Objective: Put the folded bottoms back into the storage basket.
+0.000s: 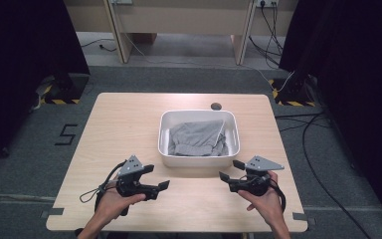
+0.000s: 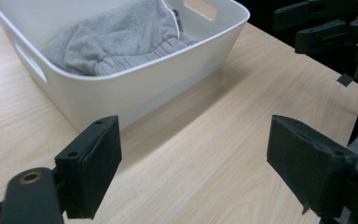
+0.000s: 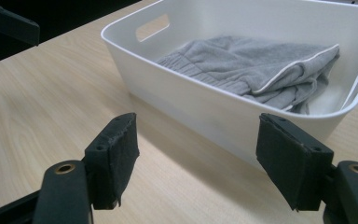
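A: Item one: white plastic tub with cut-out handles (image 1: 199,158), mid-table on the pale wooden tabletop (image 1: 129,124). Contents?

B: One crumpled grey knitted garment with a thin white trim (image 1: 196,137), lying wholly inside the tub, untouched.

A: Item two: left gripper (image 1: 160,179).

B: Jaws wide apart, nothing between them (only bare wood beneath), near the tub's front left corner.

A: Item three: right gripper (image 1: 229,171).

B: Also spread wide and empty, near the front right corner, jaws turned toward the left one.

A: Progress?

B: By my judgement, barely begun: both grippers are short of the tub, no contact made. Reaching in, gripping the cloth and lifting it out all seem left.

A: Unclear points?

B: What kind of garment it is; its folds hide the shape, and the tub's near wall hides its lower part.
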Available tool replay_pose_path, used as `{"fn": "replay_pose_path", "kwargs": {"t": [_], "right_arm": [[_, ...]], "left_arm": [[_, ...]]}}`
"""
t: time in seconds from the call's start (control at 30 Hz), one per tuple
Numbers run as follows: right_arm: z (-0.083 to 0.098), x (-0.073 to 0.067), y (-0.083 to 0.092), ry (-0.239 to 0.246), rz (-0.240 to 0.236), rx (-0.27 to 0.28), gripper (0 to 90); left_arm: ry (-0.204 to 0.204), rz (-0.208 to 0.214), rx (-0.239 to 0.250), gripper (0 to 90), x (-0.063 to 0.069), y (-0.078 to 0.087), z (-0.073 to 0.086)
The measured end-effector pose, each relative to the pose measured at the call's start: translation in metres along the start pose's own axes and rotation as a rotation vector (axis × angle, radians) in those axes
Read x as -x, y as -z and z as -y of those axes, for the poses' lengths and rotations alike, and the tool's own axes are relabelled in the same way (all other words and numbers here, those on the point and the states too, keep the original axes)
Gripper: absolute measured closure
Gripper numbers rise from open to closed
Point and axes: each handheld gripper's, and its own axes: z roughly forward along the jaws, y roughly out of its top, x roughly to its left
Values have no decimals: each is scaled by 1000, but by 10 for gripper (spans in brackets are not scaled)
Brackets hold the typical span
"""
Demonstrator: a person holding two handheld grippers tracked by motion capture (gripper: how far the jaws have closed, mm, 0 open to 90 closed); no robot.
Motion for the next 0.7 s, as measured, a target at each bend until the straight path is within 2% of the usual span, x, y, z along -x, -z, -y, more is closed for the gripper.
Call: {"fn": "replay_pose_path", "kwargs": {"t": [0.13, 0.33, 0.4, 0.5, 0.7], "right_arm": [[9, -1, -1, -1, -6, -8, 305], [15, -3, -1, -3, -7, -20, 305], [17, -4, 0, 3, -2, -18, 305], [21, -6, 2, 8, 12, -28, 305], [33, -6, 5, -13, 20, -42, 305]], "left_arm": [[17, -15, 0, 174, -5, 3, 14], [31, -50, -27, 174, -14, 6, 31], [27, -63, -34, 174, -17, 7, 37], [44, -68, -40, 174, -20, 8, 45], [50, -90, -62, 177, -26, 9, 63]]}}
